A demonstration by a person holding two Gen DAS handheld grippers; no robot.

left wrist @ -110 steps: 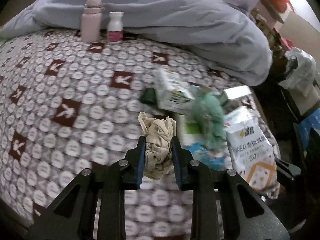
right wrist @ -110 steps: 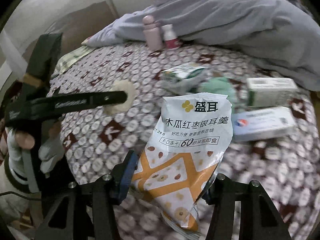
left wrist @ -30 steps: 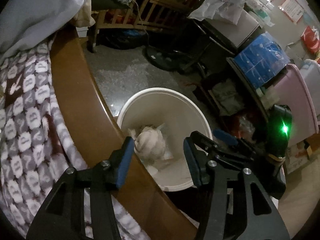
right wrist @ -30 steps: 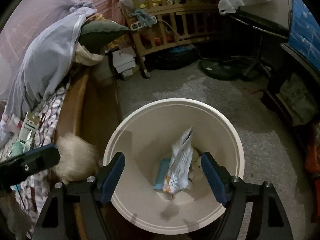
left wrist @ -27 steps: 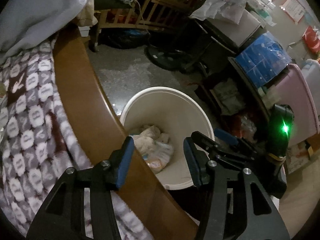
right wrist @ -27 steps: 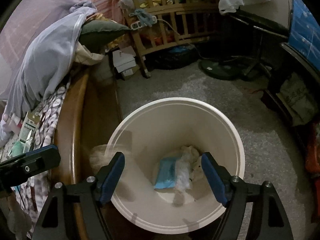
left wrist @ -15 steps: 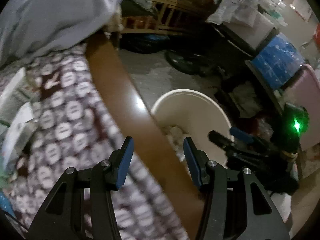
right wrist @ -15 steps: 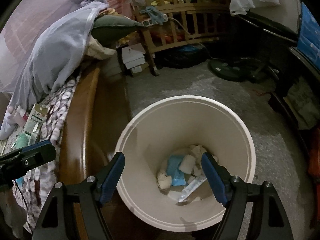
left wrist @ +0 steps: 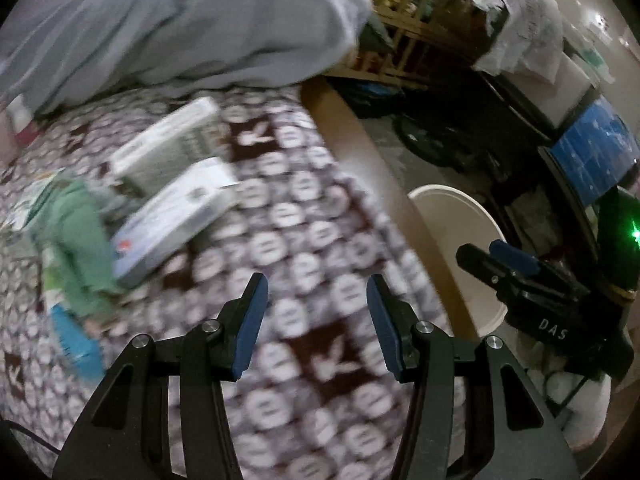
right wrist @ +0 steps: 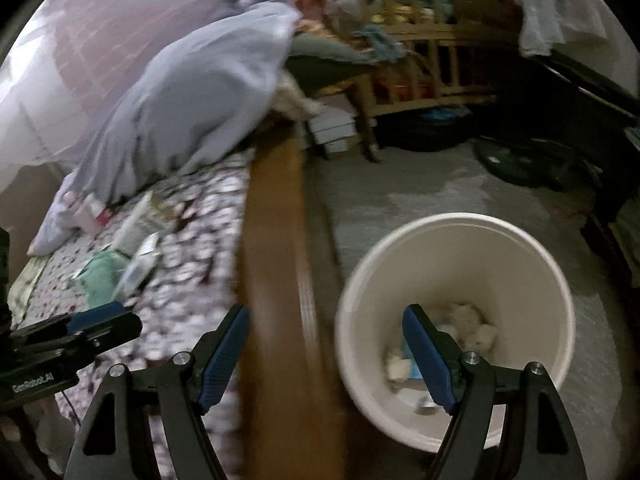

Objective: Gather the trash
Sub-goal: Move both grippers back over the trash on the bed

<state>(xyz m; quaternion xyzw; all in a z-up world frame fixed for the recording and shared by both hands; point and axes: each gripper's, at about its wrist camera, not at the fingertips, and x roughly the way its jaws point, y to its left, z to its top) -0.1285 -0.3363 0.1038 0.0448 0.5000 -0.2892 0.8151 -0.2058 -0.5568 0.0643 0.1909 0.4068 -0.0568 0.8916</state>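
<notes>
A: Left hand-held gripper point(left wrist: 316, 312), right hand-held gripper point(right wrist: 326, 344)?
B: Both released, empty; a second ago each hung over the bin point(right wrist: 460, 224).
A: Trash?
B: Wad and packet now binned. Two boxes point(left wrist: 176, 216), green scrap point(left wrist: 76, 232) left on the bed point(left wrist: 304, 240).

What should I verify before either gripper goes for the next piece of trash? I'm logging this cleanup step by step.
1. Left gripper empty, jaws apart: ok.
2. Right gripper empty, jaws apart: ok.
3. Dropped trash inside white bin: ok.
4. Trash left on bedspread: white boxes, green crumpled item: ok.
5. Exact box edges for gripping: cannot tell, picture blurred.
</notes>
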